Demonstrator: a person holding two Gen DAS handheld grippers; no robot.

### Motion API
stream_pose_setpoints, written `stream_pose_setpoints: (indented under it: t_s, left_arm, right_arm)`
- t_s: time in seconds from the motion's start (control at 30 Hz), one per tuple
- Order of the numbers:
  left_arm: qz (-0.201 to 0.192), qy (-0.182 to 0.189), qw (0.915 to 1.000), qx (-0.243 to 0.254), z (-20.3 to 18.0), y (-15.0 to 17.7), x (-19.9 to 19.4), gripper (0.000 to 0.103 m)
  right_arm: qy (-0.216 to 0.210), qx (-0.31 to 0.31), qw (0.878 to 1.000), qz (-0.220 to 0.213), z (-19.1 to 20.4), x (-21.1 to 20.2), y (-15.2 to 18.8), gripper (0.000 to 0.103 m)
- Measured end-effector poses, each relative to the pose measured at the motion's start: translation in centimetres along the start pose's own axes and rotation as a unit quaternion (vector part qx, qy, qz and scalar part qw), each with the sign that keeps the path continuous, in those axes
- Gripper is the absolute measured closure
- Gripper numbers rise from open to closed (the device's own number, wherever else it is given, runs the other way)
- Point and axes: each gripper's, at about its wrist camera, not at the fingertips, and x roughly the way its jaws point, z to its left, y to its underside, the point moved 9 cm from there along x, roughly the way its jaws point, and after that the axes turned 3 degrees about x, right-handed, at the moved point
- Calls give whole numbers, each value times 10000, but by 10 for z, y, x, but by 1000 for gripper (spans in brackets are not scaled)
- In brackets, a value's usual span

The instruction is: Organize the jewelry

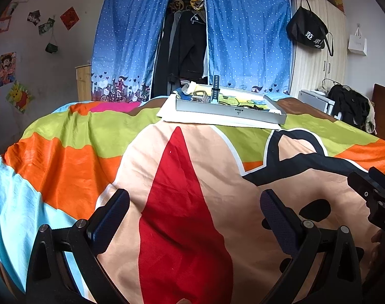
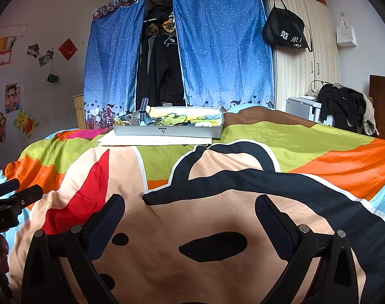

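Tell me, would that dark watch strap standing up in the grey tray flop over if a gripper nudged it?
Probably. The watch strap stands nearly upright, seemingly leaning on clutter in the grey tray, so a nudge would likely topple it. It is thin and slightly curved, so it probably bends easily. It looks light.

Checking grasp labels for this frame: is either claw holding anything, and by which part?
Nothing is held. The left claw and right claw are both open above the bedspread, well short of the tray with the jewelry.
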Motion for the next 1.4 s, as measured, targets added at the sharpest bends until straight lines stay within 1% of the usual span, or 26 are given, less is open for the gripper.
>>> stream_pose_setpoints:
  t_s: [1.4]
  left_arm:
    - [15, 23, 10000, -9, -5, 3, 0, 2]
  right_arm:
    - [-7, -10, 10000, 14, 2, 0, 1, 0]
